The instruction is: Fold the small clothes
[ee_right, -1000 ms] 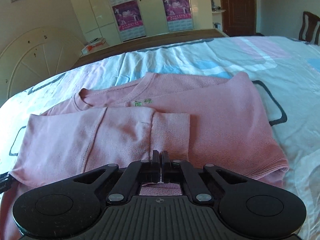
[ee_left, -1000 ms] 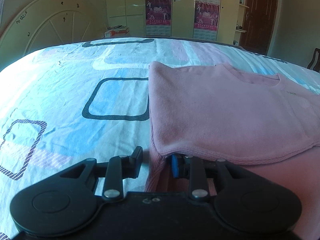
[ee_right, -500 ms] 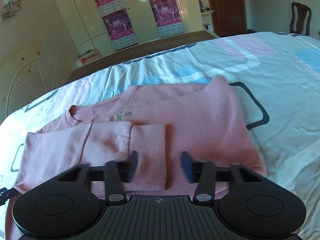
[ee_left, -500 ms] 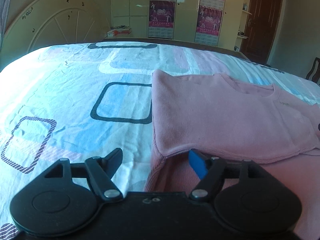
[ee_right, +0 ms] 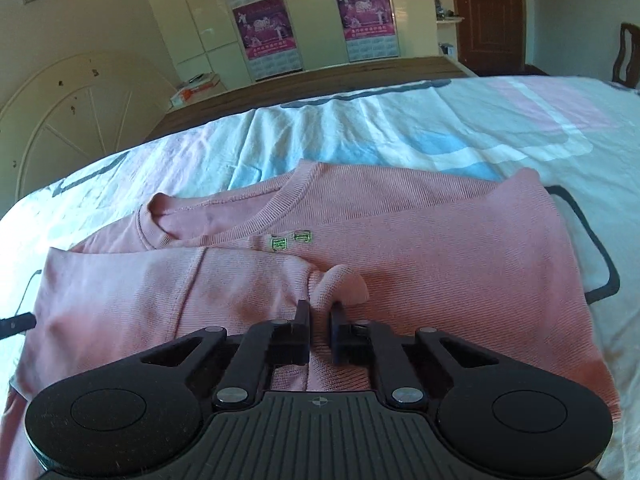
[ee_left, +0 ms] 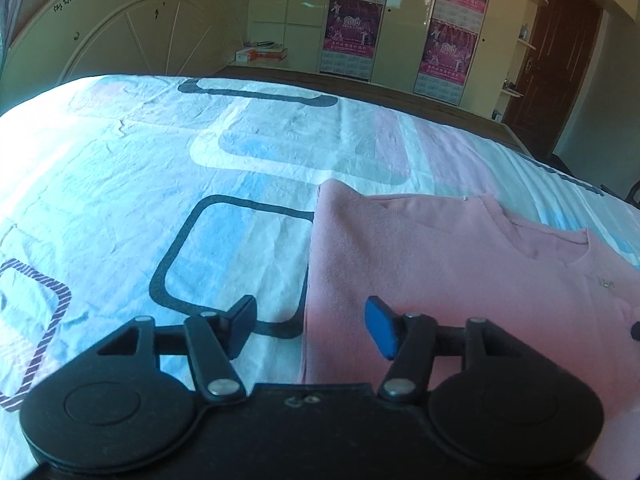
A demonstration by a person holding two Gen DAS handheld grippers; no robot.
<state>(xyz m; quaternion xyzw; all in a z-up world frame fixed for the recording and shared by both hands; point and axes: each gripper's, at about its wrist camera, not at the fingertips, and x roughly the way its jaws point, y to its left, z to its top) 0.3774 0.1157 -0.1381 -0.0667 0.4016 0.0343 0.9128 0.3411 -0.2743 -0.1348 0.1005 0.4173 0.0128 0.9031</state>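
Note:
A pink sweater [ee_right: 440, 264] lies flat on the bed, its left sleeve [ee_right: 168, 292] folded across the chest. My right gripper [ee_right: 319, 320] is shut on the sleeve's cuff [ee_right: 340, 284], which bunches up between the fingers. In the left wrist view the sweater [ee_left: 460, 264] fills the right half. My left gripper [ee_left: 310, 328] is open and empty, straddling the sweater's folded left edge just above it.
The bed sheet [ee_left: 160, 184] is white with blue, pink and dark square patterns. A curved headboard [ee_left: 120, 36] stands at the far left. Wardrobe doors with posters [ee_right: 360, 16] and a brown door [ee_right: 488, 12] lie beyond the bed.
My left gripper opened, let go of the sweater's folded edge and lifted back. My right gripper opened half a second ago, then shut on the sleeve cuff.

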